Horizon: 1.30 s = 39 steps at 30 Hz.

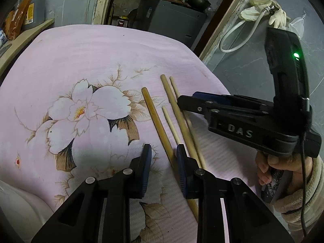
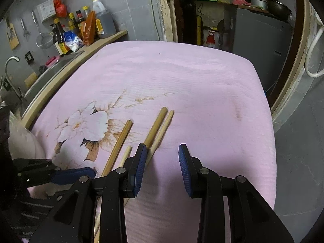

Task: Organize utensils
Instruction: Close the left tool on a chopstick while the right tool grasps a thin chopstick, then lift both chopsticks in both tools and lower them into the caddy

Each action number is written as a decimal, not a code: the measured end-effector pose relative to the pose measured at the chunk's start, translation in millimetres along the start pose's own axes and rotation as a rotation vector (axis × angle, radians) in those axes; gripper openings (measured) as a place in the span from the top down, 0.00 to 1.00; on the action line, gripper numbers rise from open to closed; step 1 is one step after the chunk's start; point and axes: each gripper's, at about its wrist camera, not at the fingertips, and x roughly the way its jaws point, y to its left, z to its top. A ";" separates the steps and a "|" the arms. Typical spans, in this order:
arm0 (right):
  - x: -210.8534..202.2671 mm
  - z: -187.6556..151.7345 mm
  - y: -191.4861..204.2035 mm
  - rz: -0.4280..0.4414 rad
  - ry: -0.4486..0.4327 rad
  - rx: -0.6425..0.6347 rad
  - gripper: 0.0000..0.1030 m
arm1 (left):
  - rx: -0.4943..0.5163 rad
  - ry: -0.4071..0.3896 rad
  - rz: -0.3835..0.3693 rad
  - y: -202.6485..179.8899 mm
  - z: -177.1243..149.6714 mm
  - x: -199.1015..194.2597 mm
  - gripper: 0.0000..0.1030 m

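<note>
While you held both tools low over the pink flower-printed cloth-covered surface (image 1: 97, 60), four chopsticks lay on it in a loose bundle, all pointing roughly away from you. Your left gripper (image 1: 163, 151) stood with its blue-padded jaws apart and nothing between them except the near part of the darker bamboo chopstick (image 1: 157, 121), which ran through the gap without either pad visibly touching it. Your right gripper (image 2: 162, 158) was likewise spread wide and empty, hovering over bare cloth just to the right of the bundle; its left pad sat just beside the two long chopsticks. The long brown wooden chopstick (image 2: 155, 128) and the long pale wooden chopstick (image 2: 163, 127) lay side by side, nearly touching. Between them and the darker one lay the short pale wooden chopstick (image 1: 171, 123), its far tip well short of the others.
</note>
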 end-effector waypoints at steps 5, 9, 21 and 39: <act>10.6 3.4 10.4 -0.040 0.029 -0.043 0.70 | -0.006 0.001 -0.007 0.4 -0.2 0.0 0.80; 8.2 1.2 9.2 -0.037 0.041 -0.066 0.83 | -0.012 0.003 -0.017 0.6 1.3 -0.2 0.80; -20.0 -17.8 -7.6 0.013 0.049 -0.049 0.95 | -0.010 0.014 -0.043 0.6 7.9 4.5 0.81; 6.1 0.5 -21.5 0.048 0.102 0.131 0.92 | -0.053 0.025 -0.077 8.1 12.0 6.4 0.91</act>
